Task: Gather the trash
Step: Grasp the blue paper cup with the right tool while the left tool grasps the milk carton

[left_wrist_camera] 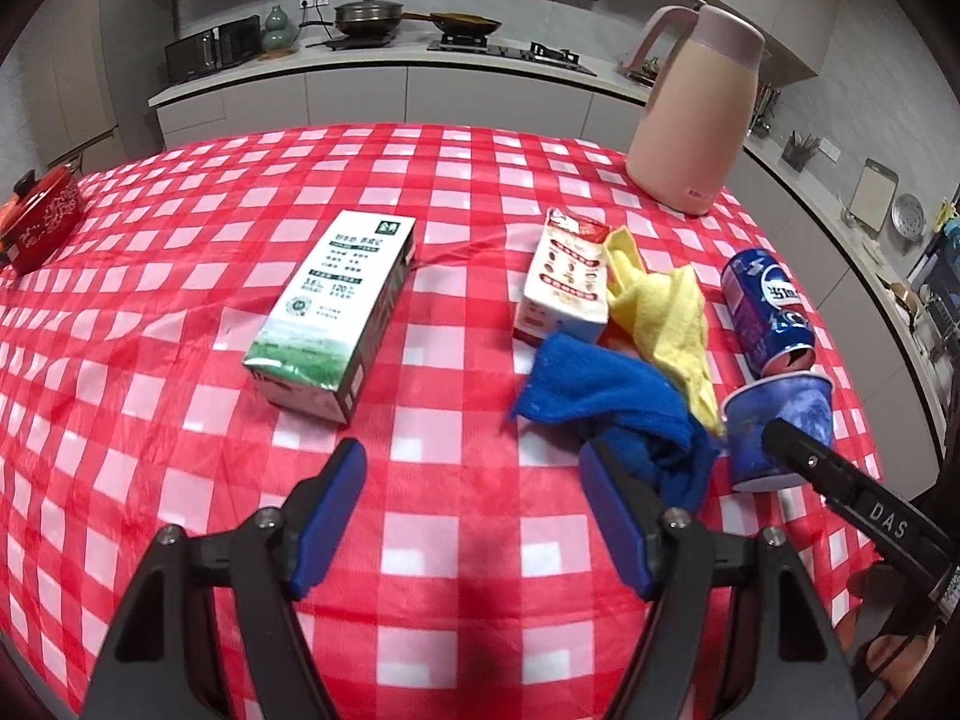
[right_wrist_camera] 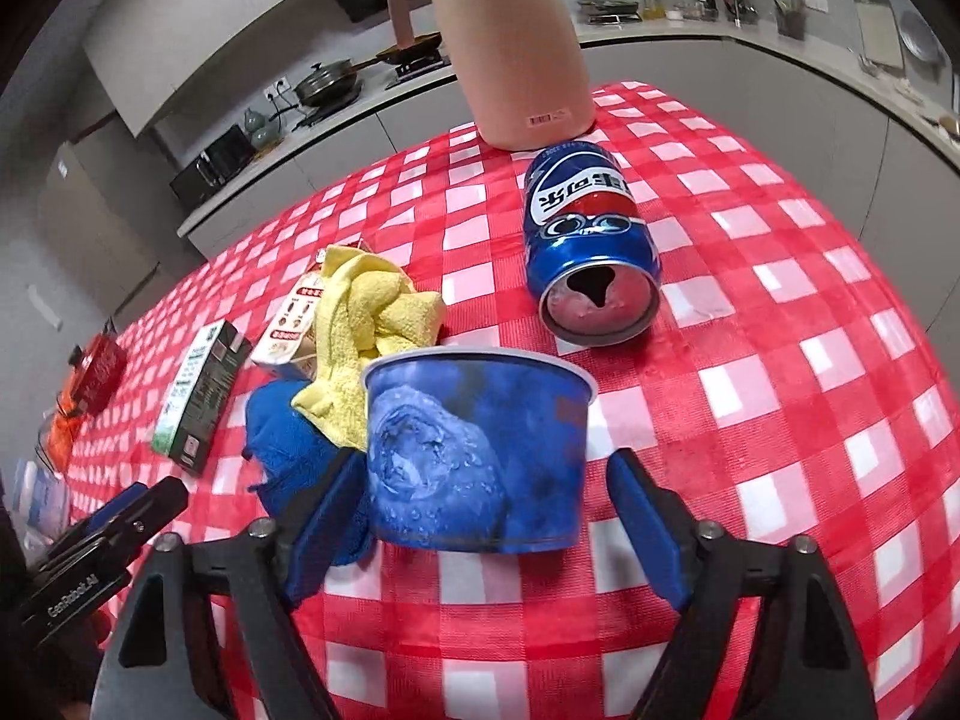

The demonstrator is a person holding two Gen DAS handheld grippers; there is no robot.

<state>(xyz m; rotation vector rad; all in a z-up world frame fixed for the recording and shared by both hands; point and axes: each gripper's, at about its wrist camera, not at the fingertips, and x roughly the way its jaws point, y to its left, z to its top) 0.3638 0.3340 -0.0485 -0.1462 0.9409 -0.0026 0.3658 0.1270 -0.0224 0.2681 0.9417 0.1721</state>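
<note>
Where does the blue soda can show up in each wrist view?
Left wrist: the can lies on its side at right, beyond the blue cup.
Right wrist: the can lies upper centre, open end toward the camera, beyond the cup.
Shared landmark: the pink jug behind the can.

Soft, even indoor light, dull glare on the checked tablecloth (left_wrist_camera: 456, 324), faint shadows, sharp centres (edges bowed and darkly vignetted by the fisheye).
</note>
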